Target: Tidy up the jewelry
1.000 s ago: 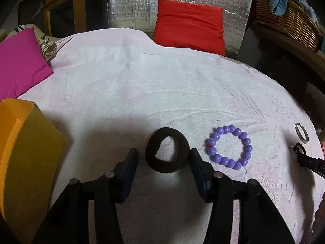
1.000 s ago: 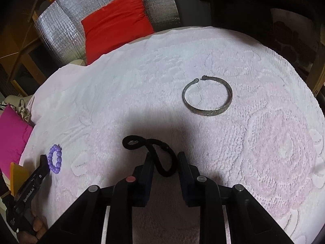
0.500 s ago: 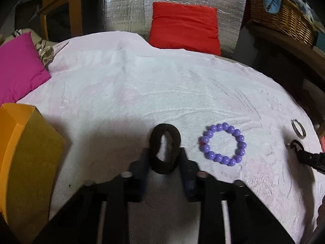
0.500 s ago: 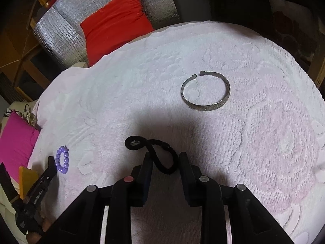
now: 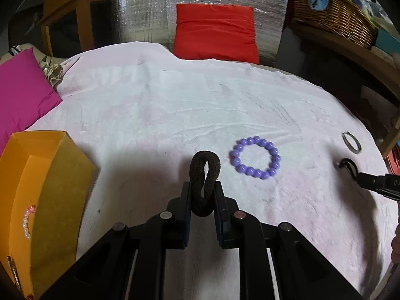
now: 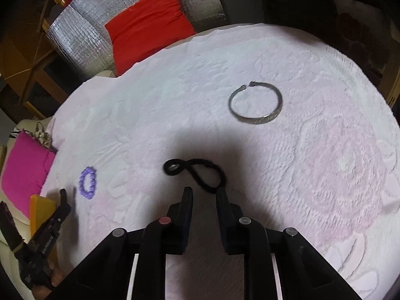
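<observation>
My left gripper [image 5: 202, 185] is shut on a dark brown hair tie [image 5: 205, 165], its jaws still closing and squeezing the ring into a narrow upright oval. To its right on the pink cloth lie a purple bead bracelet [image 5: 255, 157] and a small silver ring [image 5: 351, 142]. My right gripper [image 6: 203, 190] is open with its jaws closing. The bend of a black cord tie [image 6: 195, 172] lies just between the fingertips and brushes the right one. A silver bangle [image 6: 255, 105] lies farther back on the cloth.
An open orange box [image 5: 62, 175] stands at the left edge with a pale bead strand [image 5: 26, 222] inside. A magenta cushion [image 5: 22, 95], a red cushion [image 5: 215, 32] and a wicker basket [image 5: 332, 17] ring the round pink cloth [image 5: 150, 105].
The left jaws came together on the brown hair tie, pinching it from a round ring into a thin oval. The right jaws narrowed, and the black cord now sits nearer their tips.
</observation>
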Motion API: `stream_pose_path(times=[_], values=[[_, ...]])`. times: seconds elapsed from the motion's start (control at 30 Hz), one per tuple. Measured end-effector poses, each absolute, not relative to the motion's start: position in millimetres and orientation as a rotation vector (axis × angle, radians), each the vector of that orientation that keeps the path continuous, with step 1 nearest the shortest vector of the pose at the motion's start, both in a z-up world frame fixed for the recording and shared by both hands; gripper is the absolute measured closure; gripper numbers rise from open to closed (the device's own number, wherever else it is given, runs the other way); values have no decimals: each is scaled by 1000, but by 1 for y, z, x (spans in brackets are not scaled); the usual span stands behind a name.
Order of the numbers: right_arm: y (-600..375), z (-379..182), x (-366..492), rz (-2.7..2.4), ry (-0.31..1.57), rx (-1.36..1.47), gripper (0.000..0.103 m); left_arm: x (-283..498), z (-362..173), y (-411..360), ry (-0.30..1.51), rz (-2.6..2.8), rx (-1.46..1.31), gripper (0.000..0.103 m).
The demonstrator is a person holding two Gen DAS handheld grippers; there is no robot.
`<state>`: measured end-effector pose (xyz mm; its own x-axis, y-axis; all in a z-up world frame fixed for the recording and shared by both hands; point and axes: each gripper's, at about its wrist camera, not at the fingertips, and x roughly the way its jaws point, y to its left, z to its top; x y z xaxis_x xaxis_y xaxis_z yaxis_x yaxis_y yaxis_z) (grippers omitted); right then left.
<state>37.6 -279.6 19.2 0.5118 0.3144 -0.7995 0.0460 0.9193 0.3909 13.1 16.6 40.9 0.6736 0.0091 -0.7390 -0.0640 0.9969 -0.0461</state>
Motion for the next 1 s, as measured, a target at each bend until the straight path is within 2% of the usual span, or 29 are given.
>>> stream_pose_path(times=[0.4, 0.63, 0.67, 0.7, 0.77, 0.87, 1.0], values=[[-259, 18, 19, 281, 1111, 478, 82, -20, 45, -22, 894, -93, -15, 84], [-283, 28, 11, 189, 1042, 489, 82, -19, 23, -18, 965, -80, -24, 82], [-288, 30, 13, 159, 1023, 483, 82, -19, 24, -18, 962, -81, -25, 78], [-293, 31, 14, 126, 1010, 472, 81, -18, 24, -18, 961, -79, -26, 69], [-300, 30, 19, 94, 1003, 468, 74, -16, 23, -17, 965, -78, -35, 60], [-303, 26, 27, 81, 997, 484, 46, -13, 22, -15, 971, -90, -55, 59], [-289, 28, 36, 79, 976, 419, 46, -14, 21, -15, 973, -103, -56, 59]])
